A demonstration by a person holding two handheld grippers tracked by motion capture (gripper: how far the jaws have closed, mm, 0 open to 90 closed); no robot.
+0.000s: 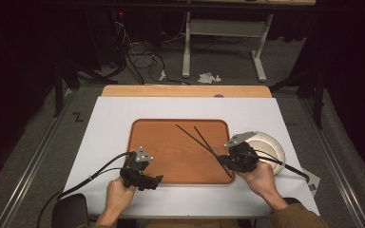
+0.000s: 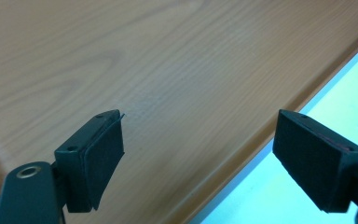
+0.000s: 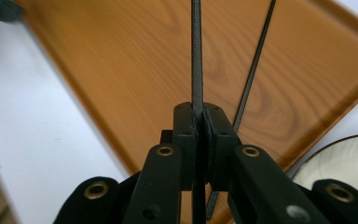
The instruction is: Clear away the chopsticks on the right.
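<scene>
One black chopstick [image 3: 196, 56] is pinched tight by the right gripper [image 3: 200, 122] over the wooden tray [image 1: 171, 164]; the left gripper [image 2: 198, 154] is held wide apart, nothing between

High view: white sheet [image 1: 123, 114] and tray [image 1: 171, 142] lit from above; surroundings left dark, floor dim. Slight softness and grain seen throughout. Left gripper view: wood grain rendered soft, sheet washed pale cyan at right, pads [image 2: 103, 154] fairly sharp. Right gripper view: near black links blurred, sheet overexposed, dull sheen caught on plate [image 3: 340, 158].
</scene>
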